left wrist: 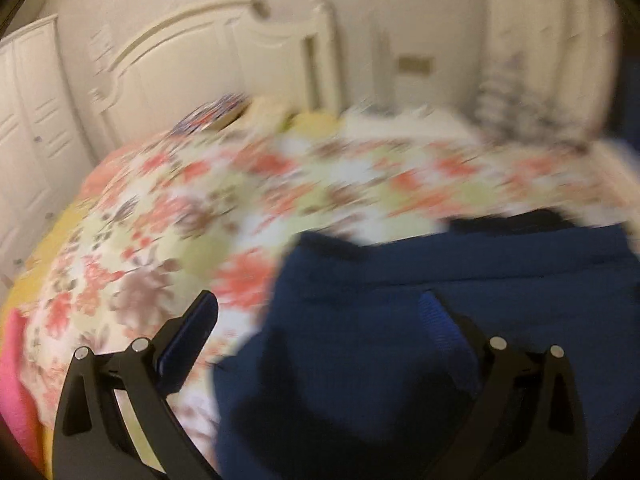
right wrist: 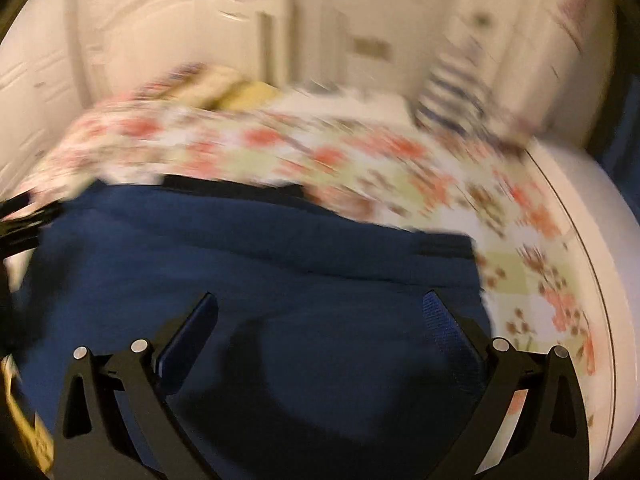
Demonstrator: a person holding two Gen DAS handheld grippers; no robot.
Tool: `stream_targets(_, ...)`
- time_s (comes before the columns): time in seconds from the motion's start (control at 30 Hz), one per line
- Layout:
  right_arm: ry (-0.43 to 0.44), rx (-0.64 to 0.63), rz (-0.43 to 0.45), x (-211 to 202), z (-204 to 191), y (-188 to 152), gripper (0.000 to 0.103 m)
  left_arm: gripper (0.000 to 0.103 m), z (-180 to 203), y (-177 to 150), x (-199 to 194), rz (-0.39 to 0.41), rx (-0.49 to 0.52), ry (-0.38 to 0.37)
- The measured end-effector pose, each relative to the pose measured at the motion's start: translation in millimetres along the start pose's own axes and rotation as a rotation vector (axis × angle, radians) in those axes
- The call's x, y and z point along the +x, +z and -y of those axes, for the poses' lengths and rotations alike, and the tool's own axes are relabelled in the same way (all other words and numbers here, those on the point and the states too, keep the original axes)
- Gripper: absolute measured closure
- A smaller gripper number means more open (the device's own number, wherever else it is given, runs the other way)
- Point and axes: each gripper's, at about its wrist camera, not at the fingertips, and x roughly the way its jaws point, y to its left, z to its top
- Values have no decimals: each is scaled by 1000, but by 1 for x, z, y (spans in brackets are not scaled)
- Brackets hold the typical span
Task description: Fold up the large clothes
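Observation:
A large dark blue garment (left wrist: 420,320) lies on a bed with a floral cover (left wrist: 192,208). In the left wrist view it fills the lower right; my left gripper (left wrist: 320,312) is open above its left edge, holding nothing. In the right wrist view the garment (right wrist: 260,264) spreads across the middle and lower left, with a dark band along its far edge. My right gripper (right wrist: 320,312) is open over the garment, holding nothing. Both views are blurred by motion.
A cream headboard (left wrist: 208,52) and wall stand behind the bed. White wardrobe doors (left wrist: 28,120) are at the left. A striped cloth (right wrist: 452,92) lies at the far right of the bed. The white mattress edge (right wrist: 592,240) shows at the right. Pink cloth (left wrist: 16,368) lies at lower left.

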Motion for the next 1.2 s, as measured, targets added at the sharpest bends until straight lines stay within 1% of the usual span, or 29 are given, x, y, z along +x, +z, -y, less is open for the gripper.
stream_targets(0.03,26,-42,8,-7,-15,-1,5,2,16,-3,-12,20,16,-56)
stream_targets(0.07,52,-118,3,-11,-39,-5,5,2,31,-6,-17,22,41,-104)
stream_targets(0.1,52,-181,-15,-7,-56,-10,5,2,43,-10,-18,16,65,-123)
stream_targets(0.13,41,-223,-36,-1,-68,-15,5,2,56,-16,-14,6,96,-113)
stream_targets(0.17,26,-257,-67,11,-78,-23,5,2,67,-21,-5,-10,129,-83)
stream_targets(0.2,44,-245,-76,24,-78,-30,4,2,74,-29,13,-54,154,-53)
stream_targets(0.23,77,-210,-61,27,-73,-32,4,2,72,-34,27,-96,133,-77)
stream_targets(0.27,118,-168,-60,31,-64,-32,4,2,67,-32,31,-115,95,-113)
stream_targets(0.3,132,-152,-65,32,-61,-32,4,2,62,-31,32,-123,71,-123)
stream_targets(0.37,117,-152,-67,31,-61,-32,5,2,54,-31,30,-129,47,-120)
stream_targets(0.4,102,-156,-66,28,-61,-31,5,2,52,-32,25,-123,59,-99)
stream_targets(0.47,46,-145,-44,19,-55,-31,5,2,40,-35,9,-75,75,-20)
stream_targets(0.53,6,-110,-21,5,-38,-33,5,2,20,-41,-4,-41,68,29)
stream_targets(0.6,-34,-42,-15,-1,-10,-35,5,2,-3,-47,-3,-44,40,91)
stream_targets(0.63,-63,3,-28,1,7,-39,5,2,-14,-51,3,-63,20,110)
stream_targets(0.67,-60,67,-48,7,26,-46,5,2,-23,-56,9,-89,-5,104)
stream_targets(0.7,-6,127,-53,13,40,-50,4,2,-34,-61,15,-113,-49,48)
stream_targets(0.73,44,168,-50,18,48,-54,4,2,-40,-62,18,-116,-80,16)
stream_targets(0.77,55,179,-50,20,49,-55,4,2,-42,-61,19,-118,-88,8)
stream_targets(0.8,45,172,-53,21,47,-54,4,2,-41,-60,19,-121,-83,11)
stream_targets(0.87,2,133,-58,23,38,-51,4,2,-39,-59,20,-116,-69,20)
stream_targets(0.97,14,147,-57,21,40,-52,4,2,-41,-60,19,-115,-78,16)
stream_targets(1.03,-12,140,-46,14,37,-53,5,2,-37,-60,16,-107,-60,42)
stream_targets(1.07,-32,123,-38,7,34,-53,5,2,-32,-60,11,-95,-35,65)
stream_targets(1.13,-23,95,-8,-7,25,-54,5,2,-20,-61,-1,-77,10,87)
stream_targets(1.2,28,55,35,-28,6,-55,5,2,-8,-63,-24,-47,21,26)
